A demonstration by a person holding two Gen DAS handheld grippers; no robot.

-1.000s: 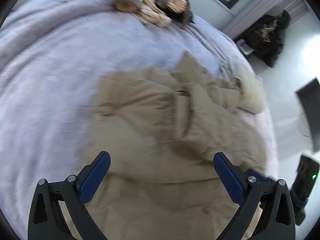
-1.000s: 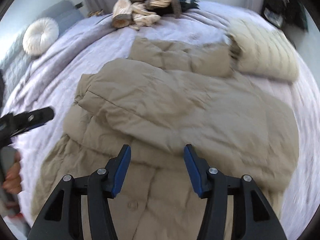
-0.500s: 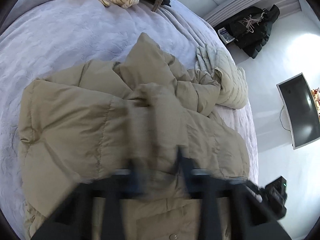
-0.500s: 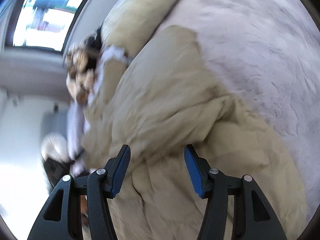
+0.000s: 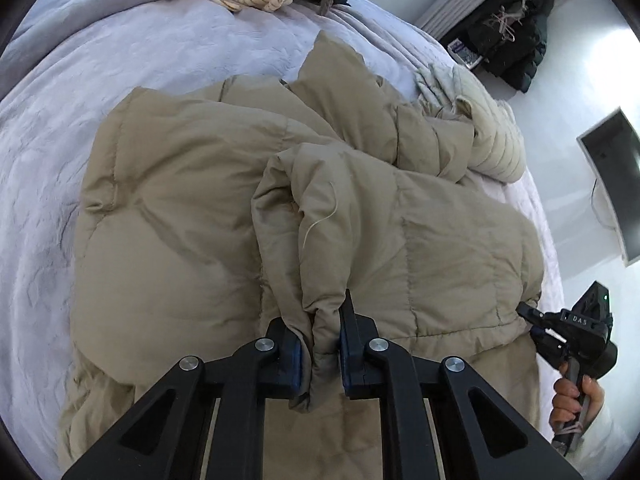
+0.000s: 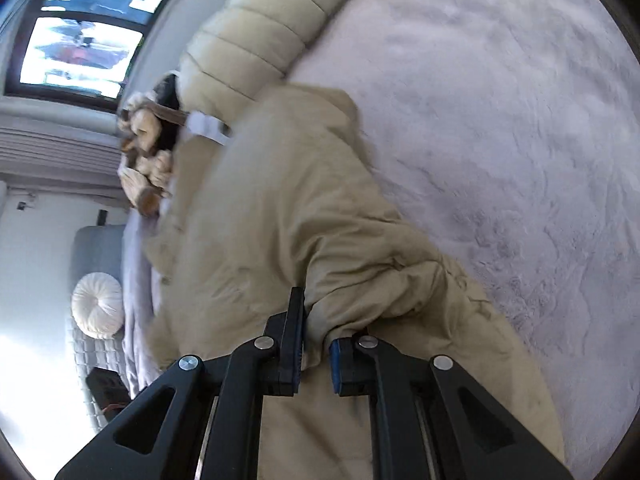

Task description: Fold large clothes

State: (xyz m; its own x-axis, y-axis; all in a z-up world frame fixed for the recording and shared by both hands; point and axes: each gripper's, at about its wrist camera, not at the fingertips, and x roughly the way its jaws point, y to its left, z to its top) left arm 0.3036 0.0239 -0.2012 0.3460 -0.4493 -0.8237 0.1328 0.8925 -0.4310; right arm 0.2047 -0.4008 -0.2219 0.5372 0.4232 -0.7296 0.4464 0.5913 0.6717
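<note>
While the lilac bed (image 5: 120,92) lies under it all, the big tan puffer coat (image 5: 180,208) sprawls across the middle, a cream quilted jacket (image 6: 264,36) just beyond; left gripper (image 5: 320,344) is clamped on a bunched coat fold, right gripper (image 6: 316,354) pinches the coat's edge
</note>
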